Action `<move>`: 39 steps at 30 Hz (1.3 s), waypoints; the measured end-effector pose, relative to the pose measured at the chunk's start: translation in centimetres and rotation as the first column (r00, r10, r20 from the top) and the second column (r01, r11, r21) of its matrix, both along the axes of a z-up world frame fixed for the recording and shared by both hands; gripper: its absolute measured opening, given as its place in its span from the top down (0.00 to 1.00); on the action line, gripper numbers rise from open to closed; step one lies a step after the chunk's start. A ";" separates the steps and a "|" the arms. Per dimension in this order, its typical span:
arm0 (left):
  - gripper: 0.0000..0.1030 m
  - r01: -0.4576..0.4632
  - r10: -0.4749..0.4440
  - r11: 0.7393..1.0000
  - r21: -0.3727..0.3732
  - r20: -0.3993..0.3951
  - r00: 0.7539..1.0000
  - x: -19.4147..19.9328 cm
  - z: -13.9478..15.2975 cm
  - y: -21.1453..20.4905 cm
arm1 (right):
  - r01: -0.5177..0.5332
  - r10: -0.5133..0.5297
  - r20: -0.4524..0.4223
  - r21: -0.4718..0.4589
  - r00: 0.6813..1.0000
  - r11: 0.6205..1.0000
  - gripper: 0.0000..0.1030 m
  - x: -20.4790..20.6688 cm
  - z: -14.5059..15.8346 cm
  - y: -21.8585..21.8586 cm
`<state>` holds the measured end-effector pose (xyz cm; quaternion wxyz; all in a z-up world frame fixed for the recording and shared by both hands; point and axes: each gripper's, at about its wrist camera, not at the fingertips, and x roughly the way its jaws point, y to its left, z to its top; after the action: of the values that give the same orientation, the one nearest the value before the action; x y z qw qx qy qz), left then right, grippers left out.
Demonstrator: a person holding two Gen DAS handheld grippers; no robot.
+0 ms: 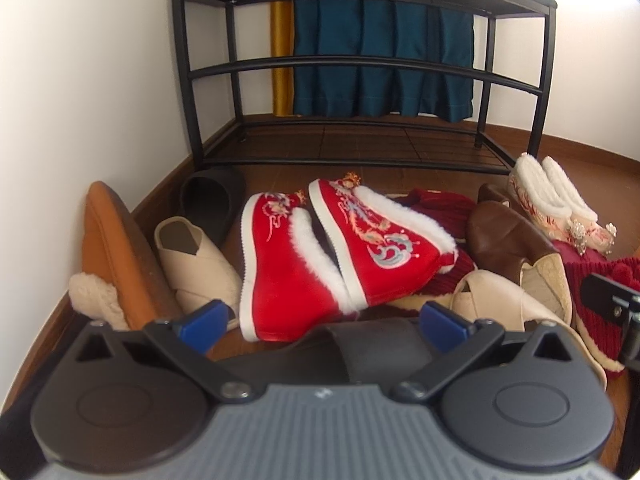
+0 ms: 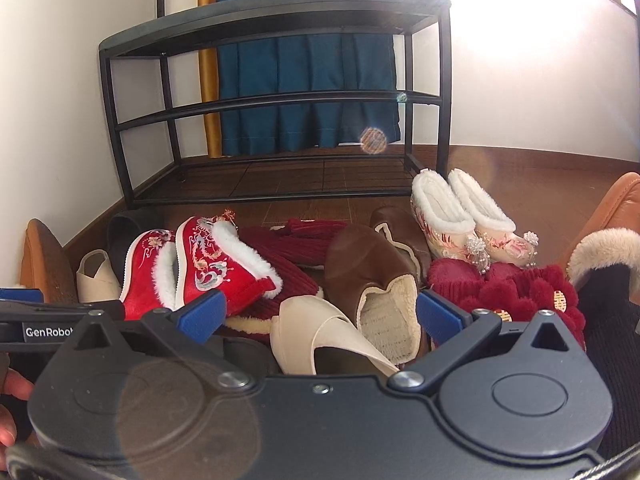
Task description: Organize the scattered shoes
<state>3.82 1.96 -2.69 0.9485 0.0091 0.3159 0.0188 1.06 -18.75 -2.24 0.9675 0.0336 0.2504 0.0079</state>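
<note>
Shoes lie scattered on the wood floor before a black metal shoe rack (image 1: 360,68) (image 2: 276,92). A pair of red embroidered boots (image 1: 328,252) (image 2: 200,268) with white fur trim lies on its side in the middle. Beside them are a cream slip-on (image 1: 192,264), another cream slip-on (image 2: 320,332), brown leather shoes (image 1: 508,236) (image 2: 368,272), a white-furred embroidered pair (image 1: 560,204) (image 2: 468,216), dark red slippers (image 2: 512,292) and a black slide (image 1: 212,200). My left gripper (image 1: 324,324) is open just short of the red boots. My right gripper (image 2: 320,312) is open over the cream slip-on.
A white wall and baseboard run along the left. An orange leather boot (image 1: 116,252) with a fleece lining leans against it; another orange boot (image 2: 612,216) stands at the right. A blue curtain (image 1: 380,60) hangs behind the rack. A hand (image 2: 10,396) holds the left gripper.
</note>
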 end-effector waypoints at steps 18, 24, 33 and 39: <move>0.00 0.012 -0.012 1.000 0.010 -0.006 1.000 3.5 -0.6 -0.7 | -0.036 0.037 0.033 -0.026 0.999 0.999 0.00 4.1 1.2 -0.1; 0.00 0.020 -0.020 1.000 0.008 -0.021 1.000 4.6 -1.4 -1.5 | -0.030 0.030 0.023 -0.022 0.999 0.999 0.00 4.7 0.6 -0.7; 0.00 0.035 -0.035 0.999 -0.002 -0.029 0.999 5.9 -2.1 -2.0 | -0.024 0.025 0.020 -0.015 0.999 1.000 0.00 5.1 0.1 -1.4; 0.00 0.039 -0.039 0.996 -0.075 -0.003 0.999 6.7 -2.7 -1.2 | -0.030 0.031 0.036 -0.018 0.999 0.999 0.00 5.4 0.2 -2.1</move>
<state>10.49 0.77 -5.39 0.9478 -0.0200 0.3182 -0.0117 6.48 -20.81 -2.00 0.9720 0.0210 0.2333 0.0209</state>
